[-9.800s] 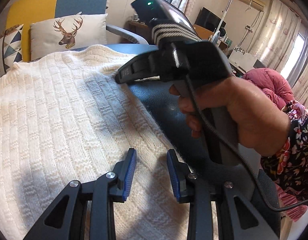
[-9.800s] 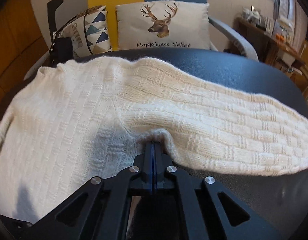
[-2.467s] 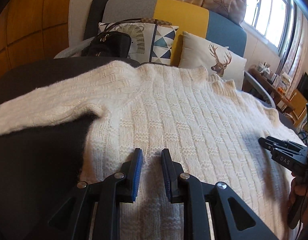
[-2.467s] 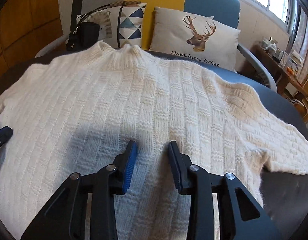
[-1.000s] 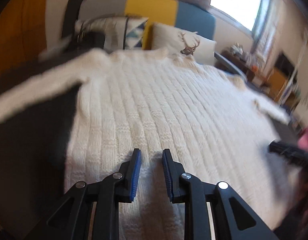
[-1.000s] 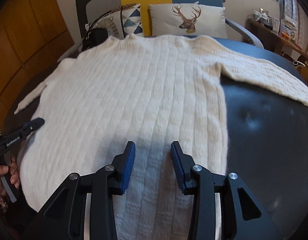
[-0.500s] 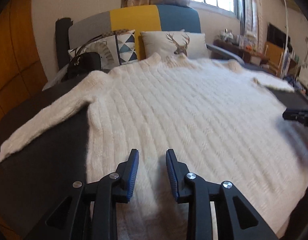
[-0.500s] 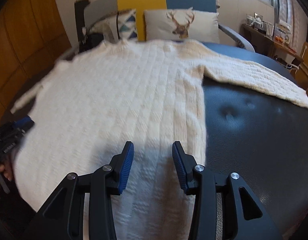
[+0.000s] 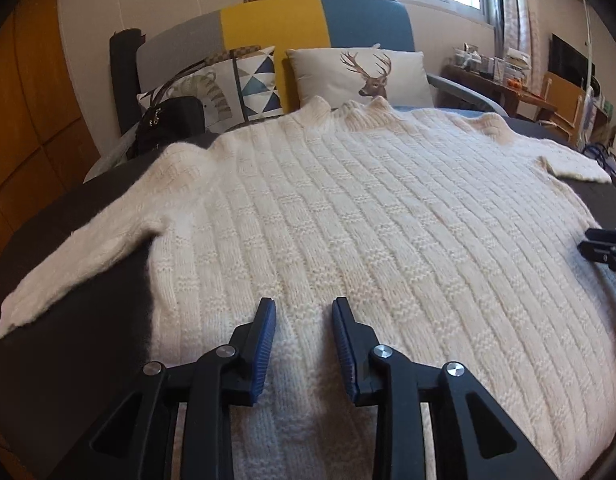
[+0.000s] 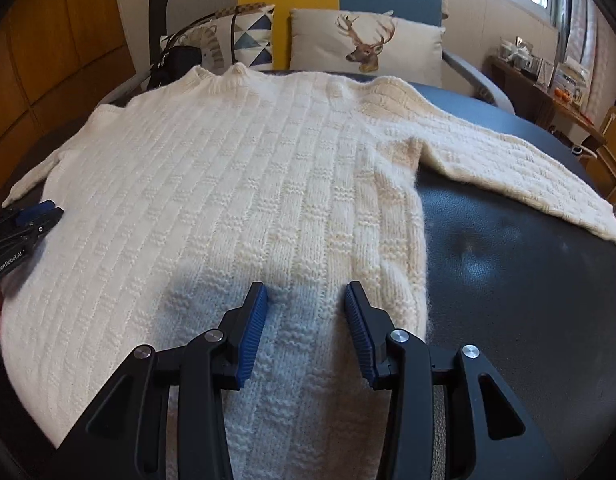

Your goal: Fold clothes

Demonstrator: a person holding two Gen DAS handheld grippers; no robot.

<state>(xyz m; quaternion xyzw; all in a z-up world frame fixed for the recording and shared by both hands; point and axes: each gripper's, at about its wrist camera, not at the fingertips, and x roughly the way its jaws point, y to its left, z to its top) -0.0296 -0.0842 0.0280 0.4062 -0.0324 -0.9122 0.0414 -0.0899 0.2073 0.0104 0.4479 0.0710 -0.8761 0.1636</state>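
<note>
Here, a cream knit sweater (image 9: 348, 216) lies flat, front of the deer cushion (image 9: 360, 74); soft and floppy, it likely lifts best by its cuffs. Left gripper (image 9: 304, 320) and right gripper (image 10: 306, 304) hover over the hem, jaws parted, empty.

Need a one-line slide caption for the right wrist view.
Open right gripper above the hem of a cream knit sweater spread flat, both sleeves out.

Black tool (image 9: 304, 312) linkages, silver screws, ribbed blue pads (image 10: 254, 326), white "GenRobot.AI" lettering.
</note>
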